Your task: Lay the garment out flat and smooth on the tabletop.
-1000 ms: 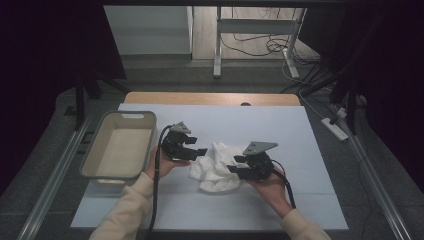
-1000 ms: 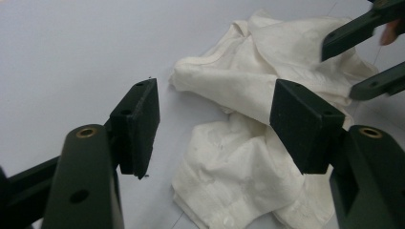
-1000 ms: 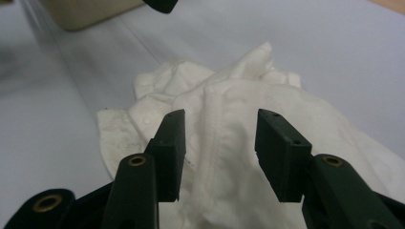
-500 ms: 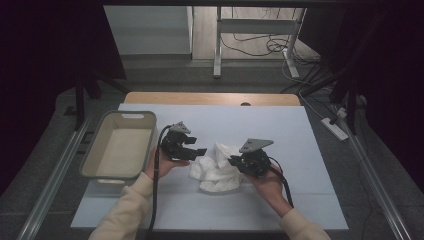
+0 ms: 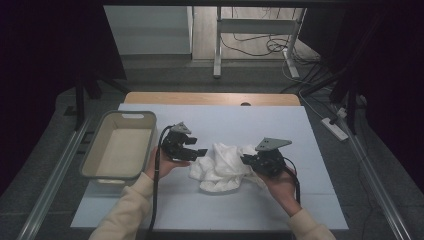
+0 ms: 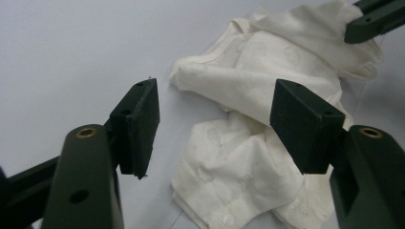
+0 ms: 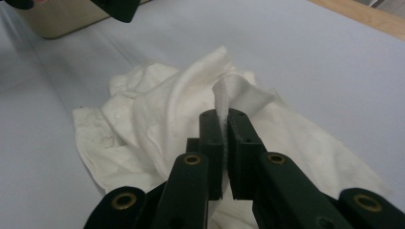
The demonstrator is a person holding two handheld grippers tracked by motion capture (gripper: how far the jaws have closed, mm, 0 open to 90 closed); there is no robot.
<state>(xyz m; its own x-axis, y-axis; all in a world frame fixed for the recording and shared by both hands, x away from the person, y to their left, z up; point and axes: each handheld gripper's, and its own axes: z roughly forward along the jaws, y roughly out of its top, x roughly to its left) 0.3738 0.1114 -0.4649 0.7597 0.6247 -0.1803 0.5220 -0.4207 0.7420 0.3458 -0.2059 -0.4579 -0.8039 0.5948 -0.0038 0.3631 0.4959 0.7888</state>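
A crumpled white cloth [image 5: 222, 167] lies near the middle of the pale blue table [image 5: 280, 125], between the two grippers. In the left gripper view the cloth [image 6: 248, 143] shows seams and small buttons along one edge, so it looks like a shirt.

The right gripper [image 5: 248, 161] sits at the cloth's right edge, held from the near right by the person's right hand [image 5: 280, 182]. Its jaws have just been closing, and in the right gripper view they stand pinched together on a raised fold of the cloth [image 7: 222, 102], which stands up as a thin ridge between the pads. The rest of the cloth spreads to the left of and beyond this gripper [image 7: 223, 143].

The left gripper [image 5: 197, 151] hovers just to the left of the cloth, in the person's left hand [image 5: 162, 165]. Its jaws stand wide apart with nothing gripped; its own view looks between the two black pads [image 6: 138, 126] down onto the cloth's left part, which lies below and ahead of them, not touching.

A beige plastic tub [image 5: 102, 172] stands at the left of the table, just beyond the left hand and well clear of the cloth.
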